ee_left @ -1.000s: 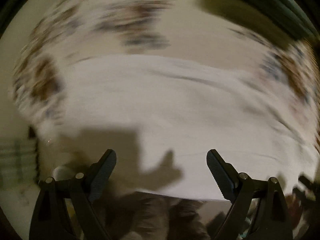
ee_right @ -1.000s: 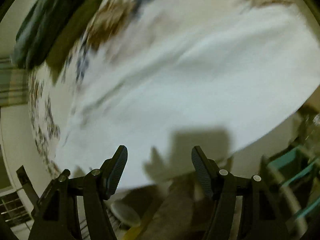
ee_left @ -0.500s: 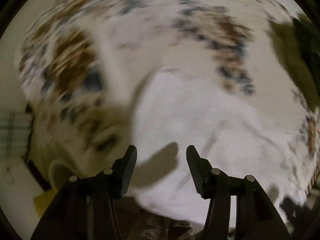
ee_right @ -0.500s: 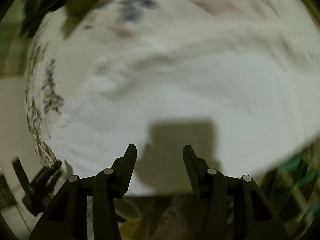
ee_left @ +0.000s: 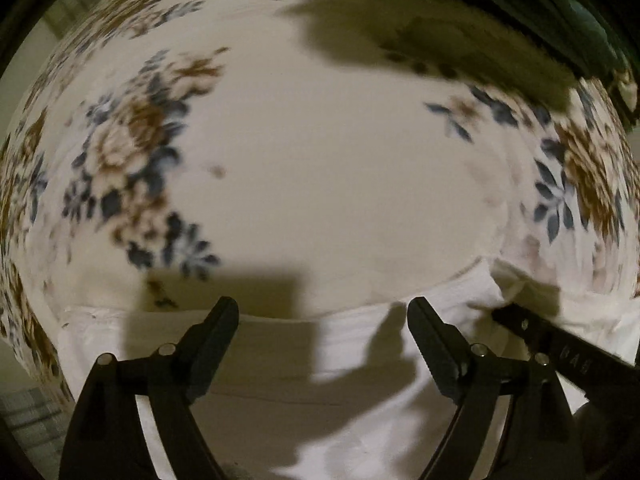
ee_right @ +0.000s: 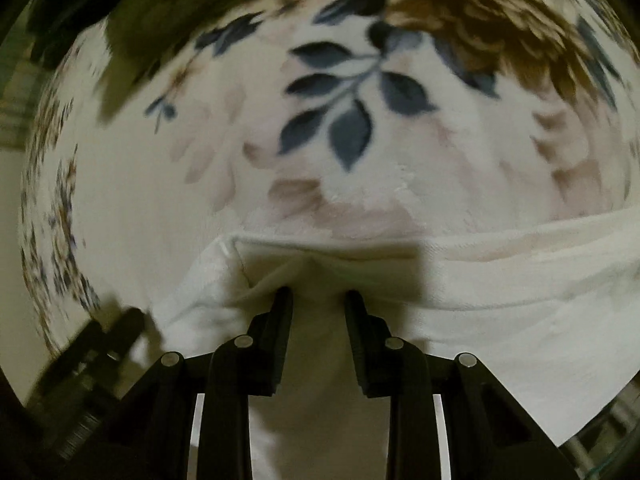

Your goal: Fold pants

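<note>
A cream floral blanket (ee_left: 320, 168) with blue leaves and brown blooms covers the whole work surface and fills most of both views; in the right wrist view a sprig of blue leaves (ee_right: 344, 96) sits at 12 o'clock, with a large brown bloom toward 1 o'clock. The white pants (ee_left: 360, 360) lie flat on this blanket along the near edge, spanning 5 to 8 o'clock in the left wrist view. The left gripper (ee_left: 322, 328) hangs over them with its jaws set wide, nothing between them. The right gripper (ee_right: 318, 300) has its jaws drawn narrow, with a bunched fold of the pants (ee_right: 500, 280) rising just at the fingertips; the tips seem to touch the cloth, though shadow hides whether any is actually pinched. A dark green bundle (ee_left: 520, 12) lies at 1 o'clock in the left wrist view, cut off by the lens rim and throwing a broad shadow across the blanket. The other gripper's arm enters at 4 o'clock there, and at 8 o'clock in the right wrist view, blurred. Little of the room shows: a striped patch at the rim by 9 o'clock in the right wrist view, too blurred to name.
</note>
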{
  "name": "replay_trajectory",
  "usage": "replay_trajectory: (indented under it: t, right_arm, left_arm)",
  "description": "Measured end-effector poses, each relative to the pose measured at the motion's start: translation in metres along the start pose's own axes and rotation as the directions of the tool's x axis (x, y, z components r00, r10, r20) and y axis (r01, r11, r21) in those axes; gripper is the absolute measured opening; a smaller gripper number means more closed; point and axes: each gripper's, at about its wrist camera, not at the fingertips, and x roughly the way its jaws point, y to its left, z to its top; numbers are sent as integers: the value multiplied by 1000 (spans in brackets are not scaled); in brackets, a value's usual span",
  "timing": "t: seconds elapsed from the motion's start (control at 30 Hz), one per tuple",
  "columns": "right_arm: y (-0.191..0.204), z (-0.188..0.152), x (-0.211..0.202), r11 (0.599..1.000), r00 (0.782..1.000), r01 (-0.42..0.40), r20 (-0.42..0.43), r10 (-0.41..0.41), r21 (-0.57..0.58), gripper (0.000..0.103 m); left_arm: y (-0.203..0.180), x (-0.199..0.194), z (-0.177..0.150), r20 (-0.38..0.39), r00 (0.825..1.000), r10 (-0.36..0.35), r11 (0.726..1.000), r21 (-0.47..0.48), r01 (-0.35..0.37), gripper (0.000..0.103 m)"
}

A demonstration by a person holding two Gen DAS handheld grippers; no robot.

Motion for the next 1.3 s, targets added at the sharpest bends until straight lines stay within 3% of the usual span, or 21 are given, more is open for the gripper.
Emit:
replay_trajectory:
  t: [0.1,0.17,0.2,0.23,0.27,0.33,0.43,0.57,0.67,0.77,0.87,0.9,0.93,0.97,1.03,1.2,1.27,1.3]
  right_arm:
    - [-9,-6,-12,995,995,-98,10,98,15,30]
    - [-29,-15,-30,984,984,-174,34,173,26,43]
    - [-43,-21,-40,980,980,-194,51,192,34,60]
    - [-67,-30,-54,976,975,-211,86,205,60,68]
    - [-91,-36,-65,972,972,-219,111,209,86,68]
    - [-142,-54,-83,967,975,-190,145,166,169,75]
    - [-224,-80,-105,941,978,-138,193,80,310,76]
    - [-367,-111,-141,829,966,-112,255,-38,548,76]
    - [-443,-117,-163,745,943,-149,320,-90,650,76]
    - [-500,-106,-177,721,923,-162,361,-131,674,73]
    - [-544,-86,-175,729,935,-139,332,-127,670,62]
    - [-549,-79,-168,735,945,-125,305,-116,666,53]
    - [-550,-72,-159,743,958,-98,264,-109,662,31]
    - [-556,-70,-156,746,962,-89,250,-107,660,17]
    - [-554,-67,-158,756,952,-82,275,-133,650,11]
    - [-555,-91,-175,722,935,-140,331,-129,678,11]
    - [-568,-97,-163,697,945,-182,319,-71,693,13]
    - [-578,-100,-154,679,946,-224,324,-21,699,21]
  left_arm:
    - [-27,-14,-9,14,1000,-2,999,35,1,86]
    - [-37,-24,-18,24,1000,-12,999,48,11,86]
    - [-43,-28,-24,26,1000,-16,998,56,15,86]
    - [-55,-32,-28,26,999,-19,997,71,17,87]
    - [-67,-33,-32,18,1000,-20,996,92,18,89]
    - [-102,-34,-49,-21,999,-24,989,148,27,91]
    - [-170,-32,-77,-81,995,-53,972,224,70,91]
    - [-266,-27,-115,-136,986,-92,948,291,129,91]
    - [-331,-22,-136,-175,979,-101,933,324,154,91]
    - [-384,-22,-147,-174,979,-102,919,360,160,91]
    - [-425,-23,-153,-160,983,-92,902,404,150,91]
    - [-433,-22,-154,-155,984,-85,897,418,143,91]
    - [-441,-20,-155,-149,986,-79,891,433,137,91]
    - [-452,-20,-154,-145,987,-72,888,441,129,91]
    - [-471,-24,-156,-141,988,-60,884,452,118,91]
    - [-511,-37,-148,-137,990,-39,879,465,100,91]
    - [-515,-35,-149,-138,990,-27,875,475,90,91]
    - [-518,-30,-150,-147,989,-18,876,475,87,91]
